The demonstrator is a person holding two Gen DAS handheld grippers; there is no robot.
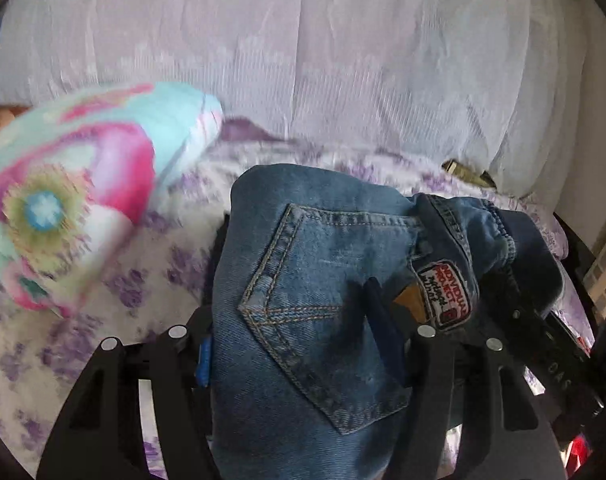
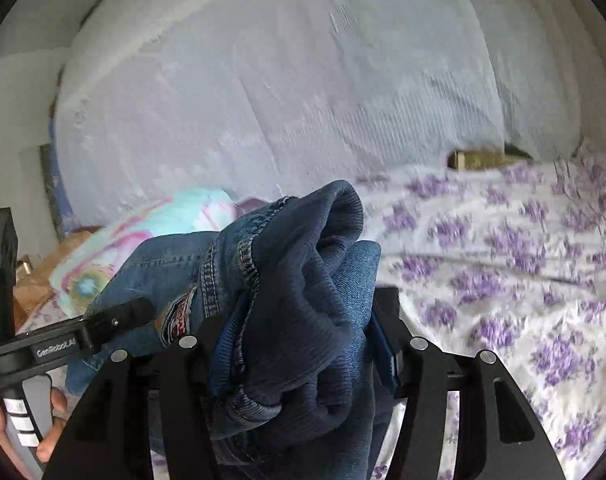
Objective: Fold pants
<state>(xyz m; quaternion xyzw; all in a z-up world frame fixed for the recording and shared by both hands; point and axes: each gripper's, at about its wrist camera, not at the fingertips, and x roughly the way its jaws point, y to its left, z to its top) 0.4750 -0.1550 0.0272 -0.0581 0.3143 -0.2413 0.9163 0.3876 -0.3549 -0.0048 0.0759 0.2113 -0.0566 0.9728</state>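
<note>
blurred colourful pillow (image 1: 75, 200), jeans (image 1: 303, 320) cut off below

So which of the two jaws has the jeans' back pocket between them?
The left gripper: the jeans show their stitched back pocket there. The right gripper clamps the bunched dark ribbed waistband instead.

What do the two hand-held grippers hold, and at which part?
Both hold the jeans: the left hand-held gripper at the back pocket, the right hand-held gripper at the bunched waistband.
</note>
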